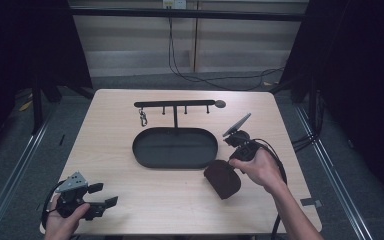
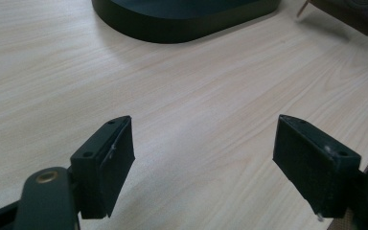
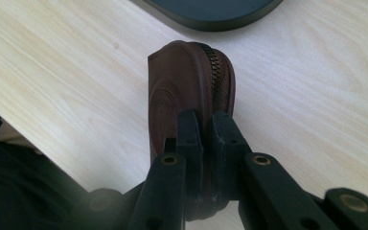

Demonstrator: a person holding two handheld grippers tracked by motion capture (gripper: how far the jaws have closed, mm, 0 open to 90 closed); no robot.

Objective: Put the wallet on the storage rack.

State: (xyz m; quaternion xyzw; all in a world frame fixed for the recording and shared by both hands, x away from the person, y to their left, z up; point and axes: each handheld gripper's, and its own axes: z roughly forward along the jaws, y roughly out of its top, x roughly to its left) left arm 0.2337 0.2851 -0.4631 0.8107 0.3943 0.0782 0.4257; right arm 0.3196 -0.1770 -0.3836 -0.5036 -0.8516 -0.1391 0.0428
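On my feed the right gripper (image 3: 205,124) has its jaws pinched nearly together on the edge of a brown zippered pouch (image 3: 187,91). I can see the zipper teeth running along the rim right by the jaws, and the pouch is standing on edge rather than lying flat. From the high view the pouch (image 1: 222,178) sits on the table (image 1: 130,200) just beside the right end of the tray, with the right hand (image 1: 261,169) wrapped around the gripper body.

The left gripper (image 2: 203,167) is spread wide with nothing between its jaws, just bare wood underneath. From the high view it's (image 1: 105,195) down near the front left corner of the table, well apart from the tray, held by the left hand (image 1: 62,220).

Counting stuff: one pouch, one black oval tray (image 1: 175,147), and one T-shaped hanger stand (image 1: 175,106) rising from the back of the tray. The bar looks like it has four little pegs hanging under it, and there's one small metal clip (image 1: 143,118) dangling from the leftmost one. Two grippers, two hands. Can't tell if the tray holds anything; it looks dark and flat to me.
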